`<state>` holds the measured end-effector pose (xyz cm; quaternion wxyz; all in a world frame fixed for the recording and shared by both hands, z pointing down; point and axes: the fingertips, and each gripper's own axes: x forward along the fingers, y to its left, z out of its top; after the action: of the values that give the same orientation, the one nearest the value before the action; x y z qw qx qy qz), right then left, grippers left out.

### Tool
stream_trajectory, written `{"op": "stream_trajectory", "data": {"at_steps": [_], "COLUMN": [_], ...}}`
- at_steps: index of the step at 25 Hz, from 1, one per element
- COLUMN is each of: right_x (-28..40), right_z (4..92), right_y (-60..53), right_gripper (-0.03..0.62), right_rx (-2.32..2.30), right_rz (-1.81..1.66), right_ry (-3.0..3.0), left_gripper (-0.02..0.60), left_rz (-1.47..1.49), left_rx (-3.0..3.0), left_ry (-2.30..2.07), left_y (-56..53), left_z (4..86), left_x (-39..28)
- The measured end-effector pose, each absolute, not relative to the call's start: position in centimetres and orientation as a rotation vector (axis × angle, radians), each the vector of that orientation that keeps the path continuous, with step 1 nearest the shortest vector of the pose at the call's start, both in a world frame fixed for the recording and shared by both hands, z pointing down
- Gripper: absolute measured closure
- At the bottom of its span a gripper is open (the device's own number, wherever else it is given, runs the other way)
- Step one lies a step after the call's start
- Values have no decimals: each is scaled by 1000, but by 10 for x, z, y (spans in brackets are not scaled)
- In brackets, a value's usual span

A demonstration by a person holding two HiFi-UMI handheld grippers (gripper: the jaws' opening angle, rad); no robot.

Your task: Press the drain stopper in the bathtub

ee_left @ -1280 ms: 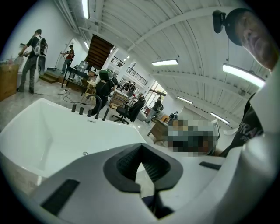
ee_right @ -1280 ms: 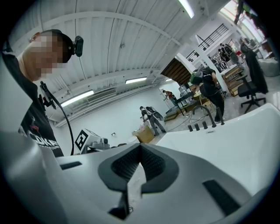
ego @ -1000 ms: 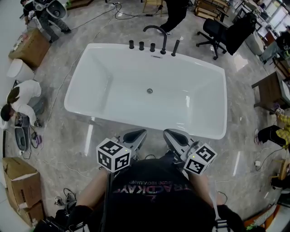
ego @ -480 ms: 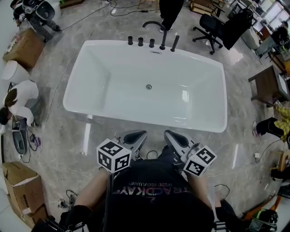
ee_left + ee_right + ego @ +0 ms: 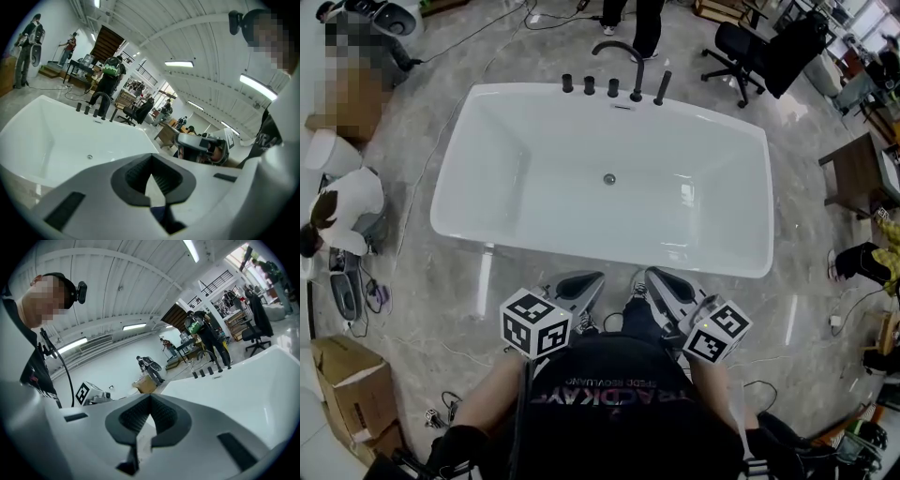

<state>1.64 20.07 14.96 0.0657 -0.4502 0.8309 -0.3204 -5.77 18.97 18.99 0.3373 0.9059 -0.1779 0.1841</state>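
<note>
A white bathtub (image 5: 534,239) fills the middle of the head view, with a small round metal drain stopper (image 5: 608,179) on its floor. The stopper also shows as a small dot (image 5: 89,157) in the left gripper view. My left gripper (image 5: 581,281) and right gripper (image 5: 661,278) are held side by side close to the person's chest, short of the tub's near rim and well away from the stopper. Both are shut with nothing between the jaws. Black tap fittings and a curved spout (image 5: 614,56) stand on the tub's far rim.
Around the tub lies grey marble floor with cables. A crouching person (image 5: 342,211) and cardboard boxes (image 5: 347,394) are at the left. An office chair (image 5: 750,52) and a wooden table (image 5: 853,178) stand at the right. Someone's legs (image 5: 647,19) are behind the tub.
The head view has shifted slightly, so the tub sits a little higher in frame than one second ago. Both grippers keep their place near the chest and stay shut.
</note>
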Motion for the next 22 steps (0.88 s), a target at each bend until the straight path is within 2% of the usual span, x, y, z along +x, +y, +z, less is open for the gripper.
{"op": "stream_trajectory", "data": {"at_steps": [22], "right_x": [131], "right_z": [186], "right_y": [133], "right_gripper": [582], "right_rx": [-1107], "right_rz": [-997], "right_ry": [2655], "left_gripper": [575], "left_rz": [462], "left_rx": [2230], "left_ry": [-790], "left_y": [134], "left_z": [194], "left_x": [36]}}
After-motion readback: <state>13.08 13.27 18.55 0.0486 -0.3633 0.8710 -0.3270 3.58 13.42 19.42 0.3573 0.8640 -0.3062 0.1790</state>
